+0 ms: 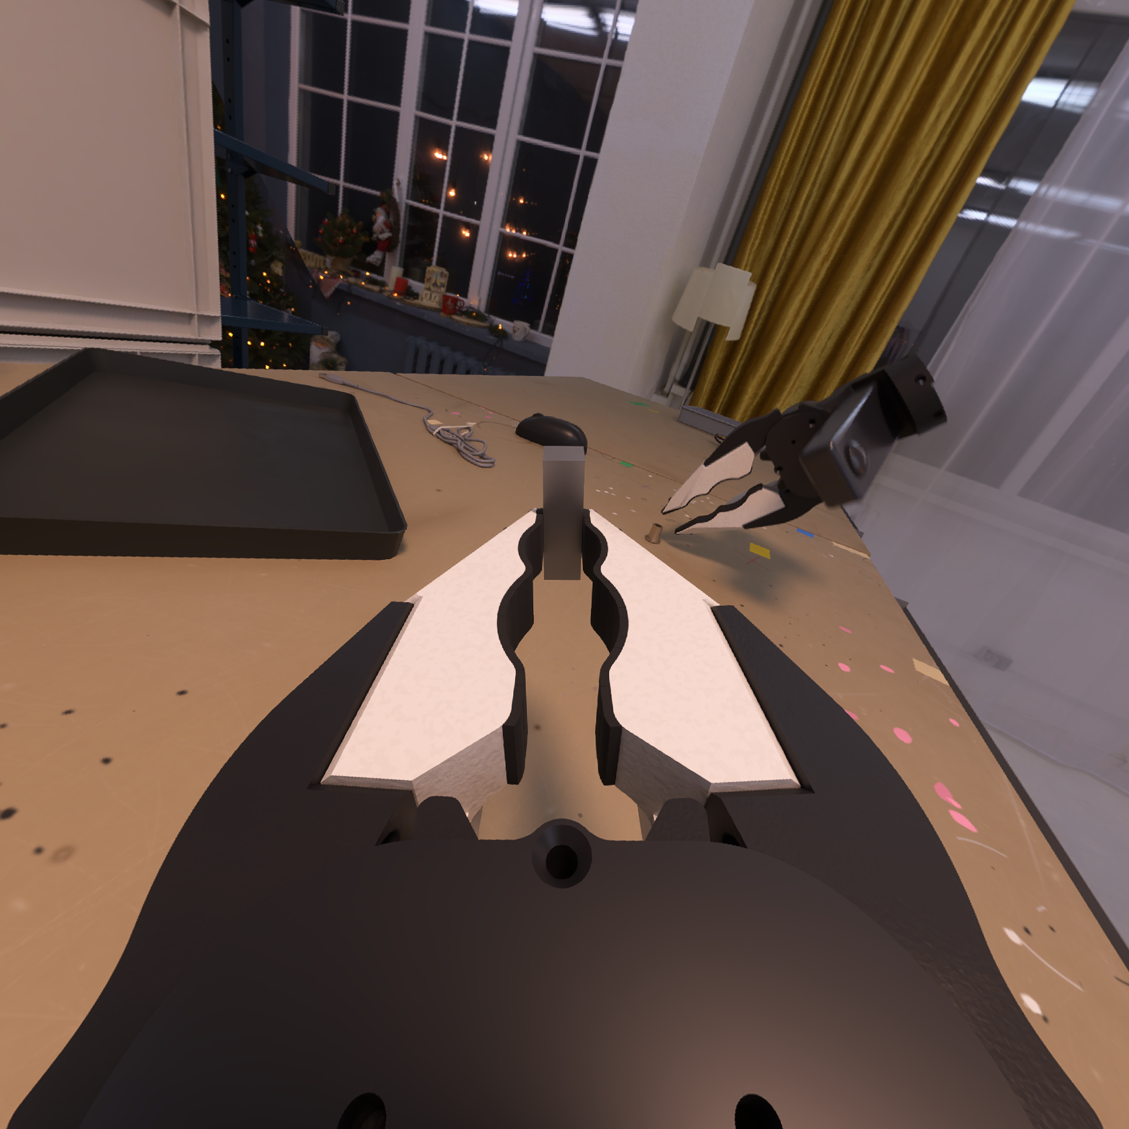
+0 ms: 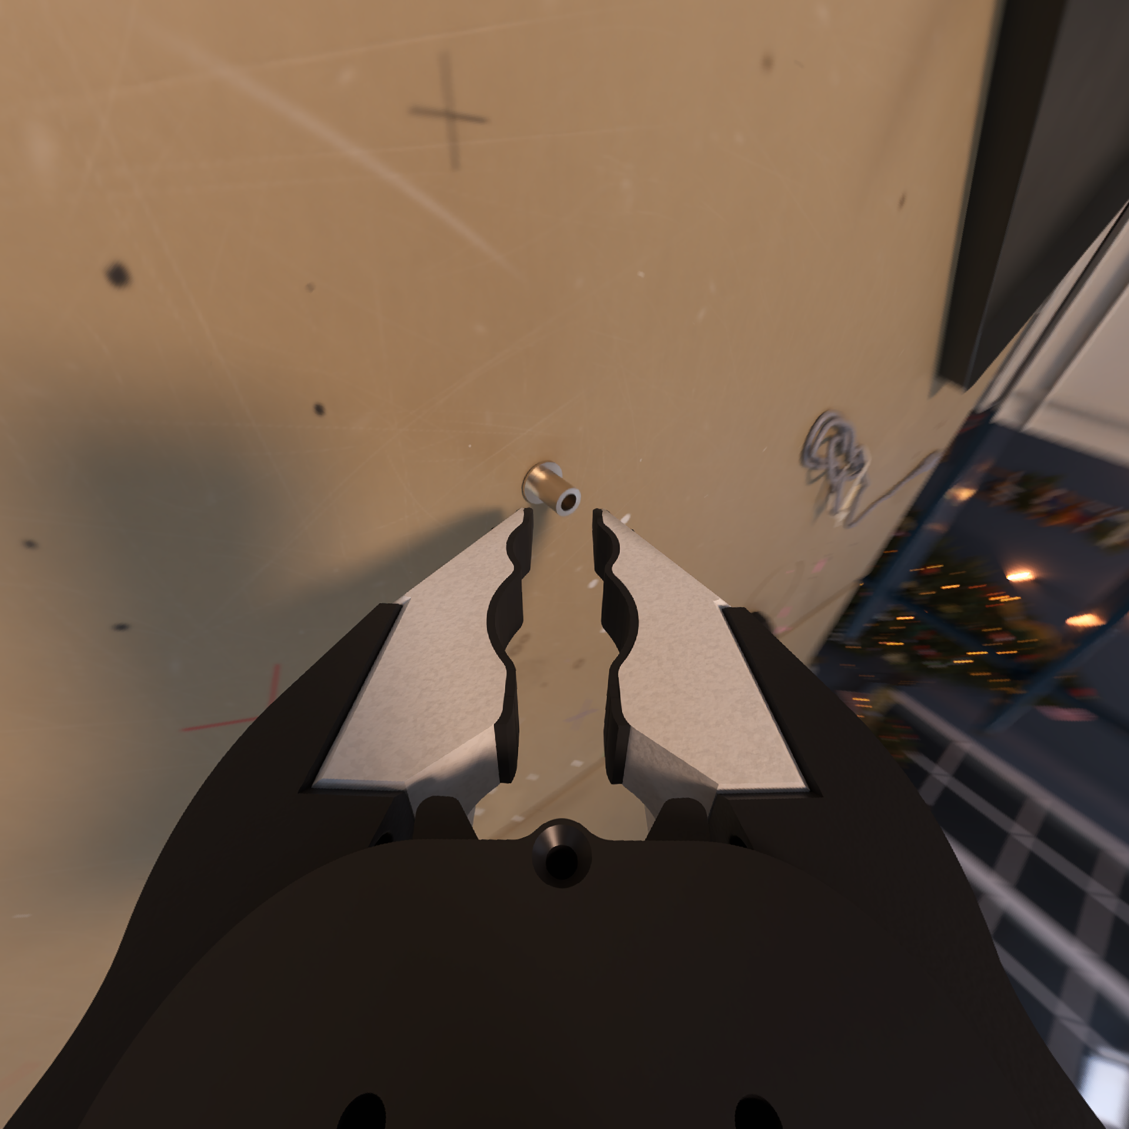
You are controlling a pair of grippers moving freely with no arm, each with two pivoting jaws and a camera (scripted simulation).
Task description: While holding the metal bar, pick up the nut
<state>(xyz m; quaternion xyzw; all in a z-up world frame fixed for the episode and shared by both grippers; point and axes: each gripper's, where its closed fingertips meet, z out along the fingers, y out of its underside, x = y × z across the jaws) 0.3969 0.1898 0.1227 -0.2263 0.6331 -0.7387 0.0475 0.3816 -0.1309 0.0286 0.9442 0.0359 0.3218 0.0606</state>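
My left gripper (image 1: 562, 519) is shut on a grey metal bar (image 1: 562, 489) that stands upright between its fingertips, above the table. The nut (image 1: 654, 533) is a small brass sleeve standing on the table right of the bar. My right gripper (image 1: 672, 520) shows there too, tilted down, its open tips just right of the nut. In the right wrist view the nut (image 2: 551, 489) lies just beyond my right gripper (image 2: 562, 513), slightly left of centre; the jaws are open and empty.
A black tray (image 1: 379, 489) sits at the left on the brown table (image 1: 183, 641). A coiled grey cable (image 1: 464, 443) (image 2: 837, 458) and a black mouse (image 1: 550, 431) lie farther back. The table edge (image 1: 916, 617) runs close on the right.
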